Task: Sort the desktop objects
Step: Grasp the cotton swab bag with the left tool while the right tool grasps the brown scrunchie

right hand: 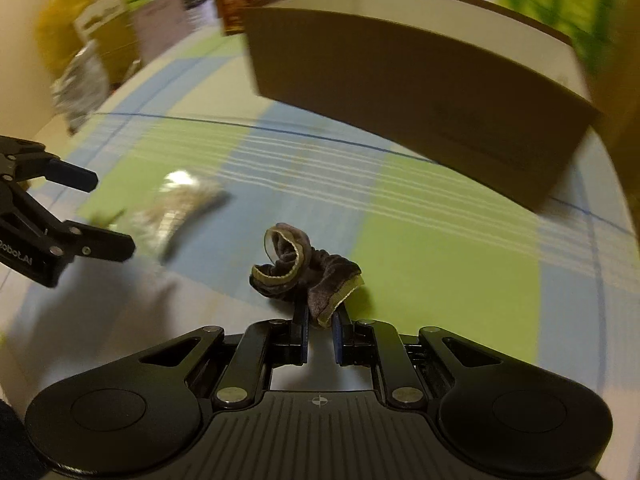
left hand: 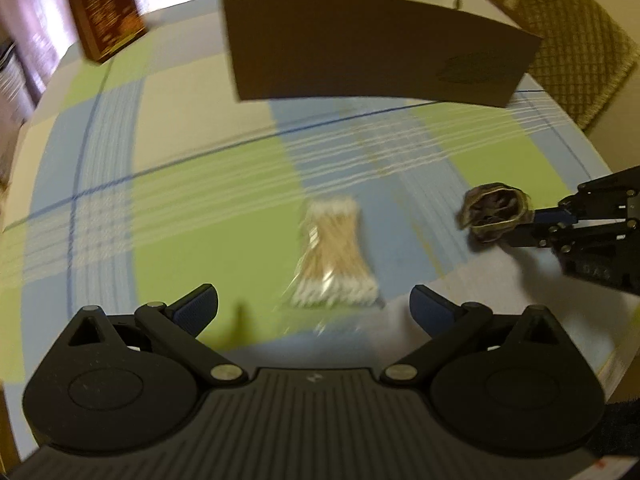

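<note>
Scrunchie [right hand: 304,276] crumpled, clamped in right gripper [right hand: 320,320]

A checked tablecloth [left hand: 192,200] covers the table; a quilted chair [left hand: 576,48] stands beyond it.

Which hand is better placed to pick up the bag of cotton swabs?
The left. Its tongs are open with the bag of cotton swabs lying just ahead between them, while the right tongs are shut on a hair scrunchie.
</note>
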`<state>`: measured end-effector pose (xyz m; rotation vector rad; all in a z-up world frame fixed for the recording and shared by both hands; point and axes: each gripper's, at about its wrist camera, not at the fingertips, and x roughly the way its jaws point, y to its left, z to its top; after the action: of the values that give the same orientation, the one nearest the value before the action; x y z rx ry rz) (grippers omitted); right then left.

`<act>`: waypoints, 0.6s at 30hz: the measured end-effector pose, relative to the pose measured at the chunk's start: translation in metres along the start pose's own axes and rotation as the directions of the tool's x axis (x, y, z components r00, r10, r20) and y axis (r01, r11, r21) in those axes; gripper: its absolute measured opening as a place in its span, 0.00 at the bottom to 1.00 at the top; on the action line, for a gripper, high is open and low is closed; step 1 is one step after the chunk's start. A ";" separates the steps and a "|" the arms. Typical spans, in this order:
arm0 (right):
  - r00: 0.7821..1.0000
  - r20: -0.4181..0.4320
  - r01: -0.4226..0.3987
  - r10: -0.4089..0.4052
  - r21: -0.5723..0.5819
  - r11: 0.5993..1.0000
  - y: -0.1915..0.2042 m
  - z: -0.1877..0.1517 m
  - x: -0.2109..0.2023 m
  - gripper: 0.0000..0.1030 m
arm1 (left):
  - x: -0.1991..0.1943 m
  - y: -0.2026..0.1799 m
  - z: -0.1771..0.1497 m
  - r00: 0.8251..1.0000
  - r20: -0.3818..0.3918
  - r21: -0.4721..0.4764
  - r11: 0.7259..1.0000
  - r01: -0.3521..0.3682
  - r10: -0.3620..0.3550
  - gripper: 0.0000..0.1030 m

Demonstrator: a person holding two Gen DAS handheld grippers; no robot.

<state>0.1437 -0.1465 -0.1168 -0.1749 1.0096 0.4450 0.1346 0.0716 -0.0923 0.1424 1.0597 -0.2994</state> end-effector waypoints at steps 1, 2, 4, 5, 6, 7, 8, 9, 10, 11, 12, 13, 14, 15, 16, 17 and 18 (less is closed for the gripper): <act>1.000 0.000 0.013 -0.013 0.015 1.000 -0.006 -0.002 -0.002 0.08 | 0.004 -0.003 0.003 1.000 0.006 0.014 1.000 0.006 -0.006 0.95; 1.000 -0.003 0.022 -0.022 0.031 0.999 -0.013 -0.005 -0.005 0.08 | 0.008 -0.005 0.006 1.000 0.008 0.025 1.000 0.010 -0.010 0.95; 0.999 -0.002 0.046 -0.046 0.062 0.997 -0.024 -0.010 -0.010 0.09 | 0.017 -0.007 0.012 1.000 0.016 0.042 0.999 0.015 -0.016 0.94; 0.999 0.000 0.049 -0.049 0.072 0.996 -0.028 -0.012 -0.012 0.09 | 0.022 -0.006 0.014 1.000 0.016 0.046 0.999 0.015 -0.016 0.91; 0.999 0.001 0.050 -0.051 0.081 0.995 -0.032 -0.014 -0.014 0.09 | 0.026 -0.005 0.016 1.000 0.011 0.048 0.999 0.014 -0.015 0.89; 0.998 0.006 0.058 -0.058 0.093 0.994 -0.035 -0.016 -0.016 0.09 | 0.031 -0.005 0.018 1.000 0.005 0.047 0.999 0.016 -0.016 0.87; 0.998 0.011 0.062 -0.063 0.102 0.993 -0.038 -0.017 -0.018 0.09 | 0.035 -0.004 0.020 1.000 0.000 0.045 0.999 0.019 -0.019 0.84; 0.998 0.015 0.056 -0.058 0.113 0.992 -0.040 -0.018 -0.020 0.11 | 0.039 -0.004 0.023 1.000 -0.009 0.043 0.999 0.028 -0.028 0.76; 0.999 0.015 0.048 -0.050 0.122 0.991 -0.042 -0.019 -0.021 0.19 | 0.042 -0.004 0.024 0.999 -0.021 0.042 0.998 0.045 -0.044 0.71; 0.999 0.016 0.045 -0.048 0.131 0.990 -0.043 -0.019 -0.023 0.41 | 0.045 -0.004 0.026 0.998 -0.032 0.043 0.997 0.064 -0.062 0.61; 0.998 0.025 0.052 -0.056 0.139 0.989 -0.043 -0.020 -0.025 0.56 | 0.047 -0.005 0.026 0.996 -0.039 0.043 0.996 0.077 -0.075 0.56; 0.997 0.047 0.057 -0.064 0.141 0.988 -0.041 -0.020 -0.027 0.75 | 0.048 -0.007 0.027 0.996 -0.039 0.050 0.996 0.080 -0.078 0.55; 0.996 0.064 0.054 -0.063 0.140 0.989 -0.040 -0.020 -0.030 0.78 | 0.049 -0.010 0.027 0.996 -0.040 0.063 0.995 0.079 -0.077 0.55; 0.997 0.064 0.040 -0.050 0.144 0.989 -0.038 -0.019 -0.030 0.78 | 0.049 -0.013 0.027 0.996 -0.039 0.074 0.994 0.078 -0.075 0.54; 0.998 0.057 0.029 -0.038 0.151 0.988 -0.037 -0.018 -0.027 0.78 | 0.049 -0.016 0.026 0.997 -0.038 0.084 0.994 0.075 -0.072 0.54; 0.998 0.054 0.022 -0.031 0.159 0.987 -0.036 -0.017 -0.026 0.78 | 0.049 -0.018 0.024 0.997 -0.037 0.094 0.993 0.071 -0.067 0.54; 0.998 0.052 0.015 -0.024 0.164 0.986 -0.035 -0.015 -0.024 0.78 | 0.048 -0.021 0.023 0.997 -0.036 0.102 0.993 0.065 -0.062 0.54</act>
<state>0.1363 -0.1895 -0.1069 -0.0253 0.9860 0.3453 0.1693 0.0376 -0.1226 0.2069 1.0829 -0.4104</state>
